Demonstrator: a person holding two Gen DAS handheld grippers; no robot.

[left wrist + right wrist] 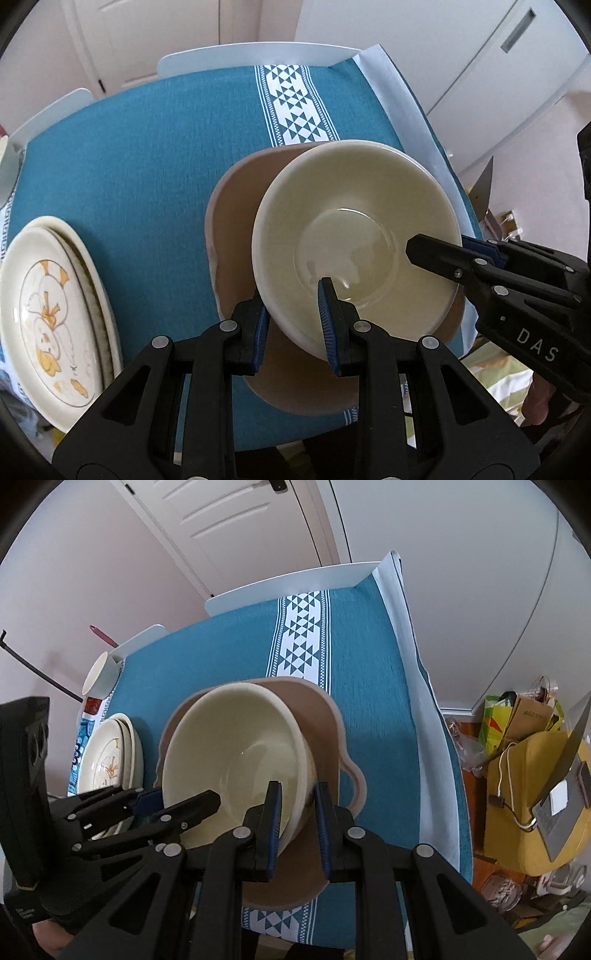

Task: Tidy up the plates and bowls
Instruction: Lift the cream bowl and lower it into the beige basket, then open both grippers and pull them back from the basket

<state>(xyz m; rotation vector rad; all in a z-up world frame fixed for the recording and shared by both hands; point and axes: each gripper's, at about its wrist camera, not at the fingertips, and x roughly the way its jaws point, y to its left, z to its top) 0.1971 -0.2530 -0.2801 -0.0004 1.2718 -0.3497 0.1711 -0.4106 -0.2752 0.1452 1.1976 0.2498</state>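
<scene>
Teal tablecloth (pixel 129 155) under cream bowl (pixel 354 206), seemingly in both hand-held grippers.

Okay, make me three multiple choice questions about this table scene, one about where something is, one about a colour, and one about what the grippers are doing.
1. Where does the cream bowl sit?
A. Inside the brown dish
B. On the floral plates
C. On the floor

2. What colour is the tablecloth?
A. Red
B. Teal with a white patterned band
C. Plain yellow

3. How do the grippers stand?
A. Both away from the bowl
B. Only the left touches it
C. Left gripper and right gripper each have jaws astride the bowl's rim

Answers: 1 A, brown dish shows around the bowl. 2 B, visible in both views. 3 C, one pad inside and one outside the rim.
</scene>
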